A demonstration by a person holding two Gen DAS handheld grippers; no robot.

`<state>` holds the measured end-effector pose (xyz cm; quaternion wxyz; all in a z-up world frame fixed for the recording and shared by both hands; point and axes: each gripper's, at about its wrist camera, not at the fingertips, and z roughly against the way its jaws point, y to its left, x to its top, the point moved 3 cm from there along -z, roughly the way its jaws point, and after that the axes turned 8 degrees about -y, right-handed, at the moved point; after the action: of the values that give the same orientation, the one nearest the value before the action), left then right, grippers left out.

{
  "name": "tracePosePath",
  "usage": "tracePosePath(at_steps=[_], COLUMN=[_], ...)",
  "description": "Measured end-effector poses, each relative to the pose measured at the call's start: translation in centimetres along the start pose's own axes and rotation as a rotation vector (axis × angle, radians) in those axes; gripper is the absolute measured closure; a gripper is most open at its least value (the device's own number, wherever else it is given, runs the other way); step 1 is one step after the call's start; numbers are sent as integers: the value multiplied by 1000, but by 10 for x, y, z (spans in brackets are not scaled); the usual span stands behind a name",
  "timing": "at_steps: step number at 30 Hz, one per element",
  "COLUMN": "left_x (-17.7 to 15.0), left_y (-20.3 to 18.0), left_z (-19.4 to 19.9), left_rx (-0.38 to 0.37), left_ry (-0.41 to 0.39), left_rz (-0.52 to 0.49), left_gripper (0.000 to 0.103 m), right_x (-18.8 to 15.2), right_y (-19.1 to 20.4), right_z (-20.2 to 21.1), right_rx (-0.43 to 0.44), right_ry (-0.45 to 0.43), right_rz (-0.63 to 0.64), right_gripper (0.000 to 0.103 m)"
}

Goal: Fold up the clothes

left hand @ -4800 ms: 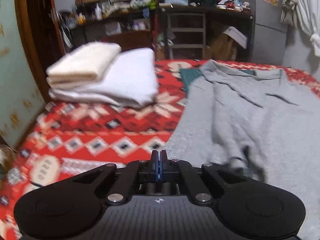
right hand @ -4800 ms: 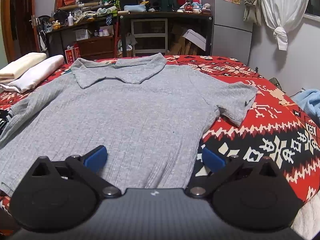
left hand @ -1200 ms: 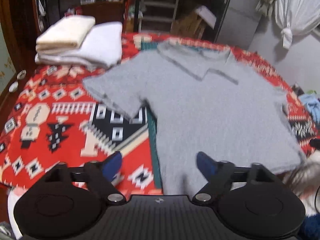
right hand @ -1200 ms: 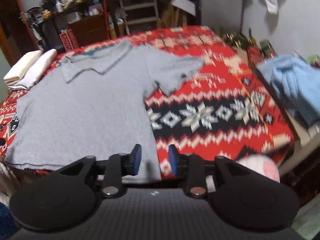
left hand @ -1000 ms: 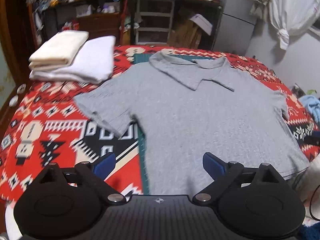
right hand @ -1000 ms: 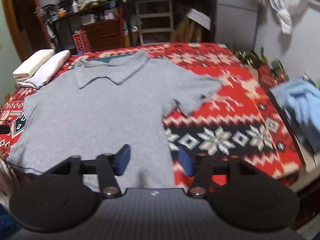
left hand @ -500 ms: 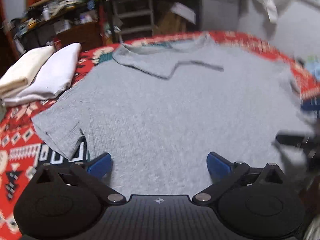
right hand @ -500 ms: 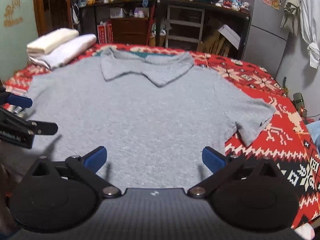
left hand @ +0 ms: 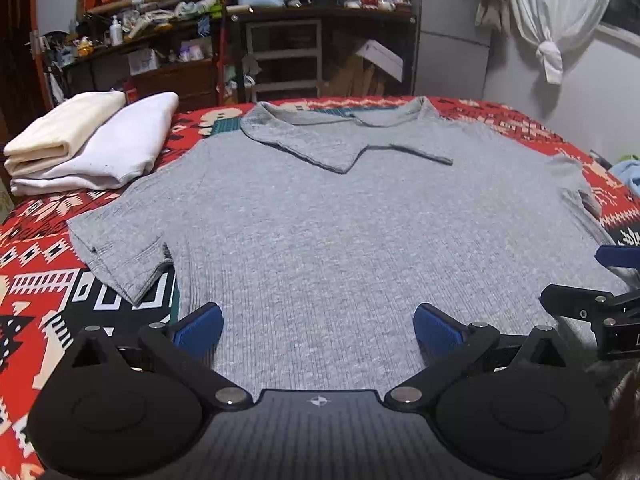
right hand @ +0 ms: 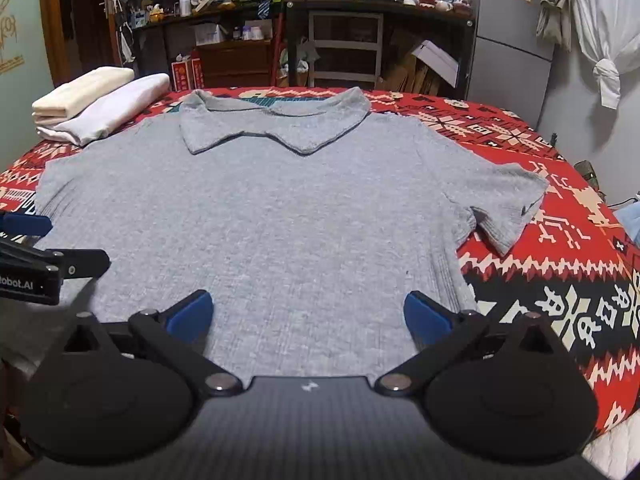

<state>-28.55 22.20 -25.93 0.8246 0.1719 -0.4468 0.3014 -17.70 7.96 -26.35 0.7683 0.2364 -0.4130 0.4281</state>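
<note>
A grey collared shirt [left hand: 328, 216] is laid flat, front up, on a red patterned bedspread [left hand: 36, 248], with the collar toward twelve o'clock and the hem toward six o'clock. The left gripper [left hand: 318, 326] is held over the hem, its jaws spread wide with nothing clamped between them. The right gripper [right hand: 306, 314] is likewise held over the hem, jaws wide apart and gripping nothing. A stack of folded white and cream clothes [left hand: 88, 140] is seen at ten o'clock, just beside the left sleeve [left hand: 120, 248]. The right sleeve [right hand: 500, 204] is spread toward three o'clock.
</note>
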Motion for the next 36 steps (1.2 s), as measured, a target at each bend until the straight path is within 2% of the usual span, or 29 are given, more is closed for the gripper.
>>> tracePosePath(at_steps=[7,15,18,21,25,27,28,31,32,33,35,36], left_x=[-4,-1,3,8,29,46,55,90,102,115,140,151], left_y=[-1,3,6,10,26,36,42,59,64,70,82,88], left_z=[2,-1,-1,0,6,1,-3,-26,-37,-48,-72,-83], left_rx=[19,-19,-41,-63,-85,-123,-145,-185,-190,-196,-220,-229], left_ry=[-30,-3,17,27,-20,-35,-41,-50,-45,-40,-8,17], left_rz=[8,-16,-20,-15,30,23,11,-81,-117,-154,-197,-197], left_gripper=[0,0,0,5,6,8,13,23,24,25,36,37], right_x=[-9,-11,-6,0,23,43,53,90,103,116,143,156], right_y=[1,1,0,-3,-12,-17,-19,-28,-31,-35,-45,-50], right_z=[5,7,5,3,7,4,1,-20,-31,-43,-73,-88], right_rx=[-23,-19,3,29,73,102,113,172,192,210,237,248], right_ry=[-71,-69,-37,-9,-52,-75,-84,-96,-93,-80,-21,10], right_rz=[-16,-11,-11,-18,-60,-50,-38,40,75,102,129,135], right_gripper=[0,0,0,1,1,8,11,20,26,37,47,49])
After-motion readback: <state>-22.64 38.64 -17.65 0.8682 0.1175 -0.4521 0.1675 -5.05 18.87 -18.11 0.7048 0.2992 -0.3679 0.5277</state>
